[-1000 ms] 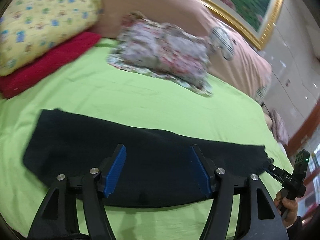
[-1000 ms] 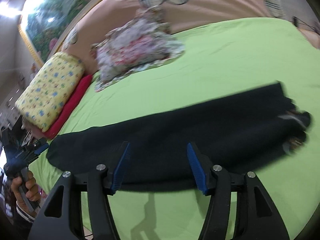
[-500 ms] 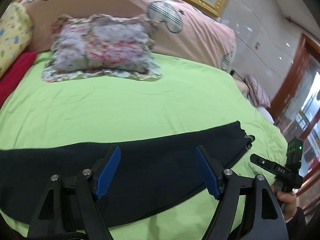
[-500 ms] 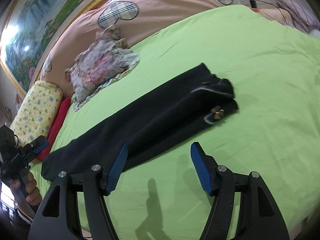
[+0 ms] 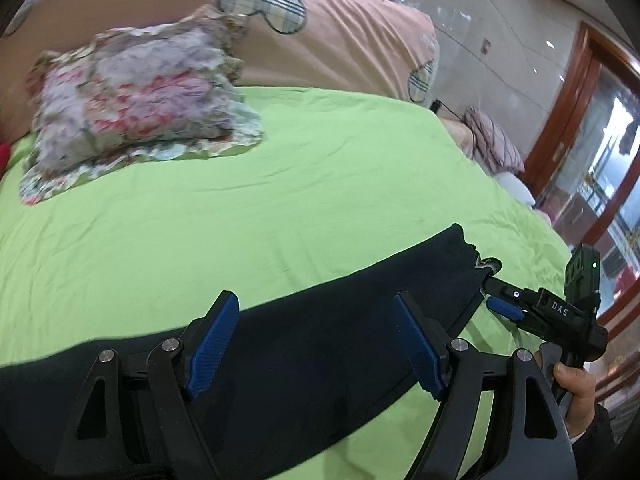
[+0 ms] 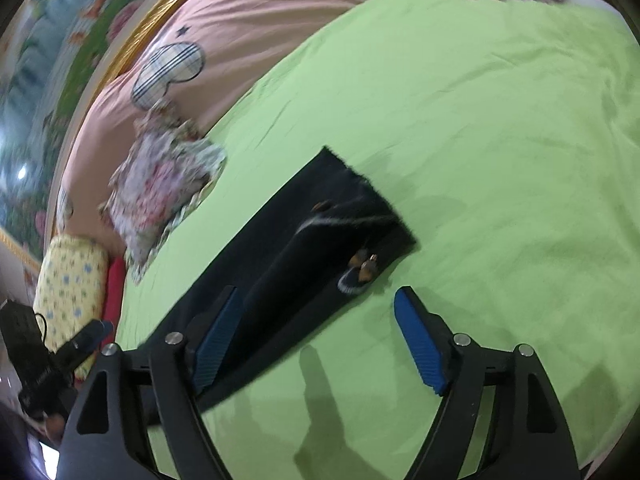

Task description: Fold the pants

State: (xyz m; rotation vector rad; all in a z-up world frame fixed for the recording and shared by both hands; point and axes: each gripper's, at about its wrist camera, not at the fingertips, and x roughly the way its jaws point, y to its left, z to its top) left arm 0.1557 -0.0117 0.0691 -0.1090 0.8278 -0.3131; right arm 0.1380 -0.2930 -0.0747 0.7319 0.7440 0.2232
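Note:
Black pants (image 5: 312, 344) lie folded lengthwise in a long strip on the green bed sheet (image 5: 260, 208). In the right wrist view the pants (image 6: 304, 248) run from lower left to the waist end at the centre, where a button shows. My left gripper (image 5: 316, 344) is open, hovering over the middle of the strip. My right gripper (image 6: 316, 340) is open, just short of the waist end. In the left wrist view the right gripper (image 5: 496, 300) sits at the waist end, its tips near the cloth. The left gripper (image 6: 92, 332) shows at the far left of the right wrist view.
A floral pillow (image 5: 136, 96) lies on the sheet behind the pants, against a pink duvet (image 5: 340, 32). A yellow pillow (image 6: 68, 280) and a red one (image 6: 114, 292) lie at the left. A wooden door frame (image 5: 580, 128) stands beyond the bed's right edge.
Both grippers have swung towards the waist end of the pants. The right gripper has come up close to the waist end. The pants have not moved.

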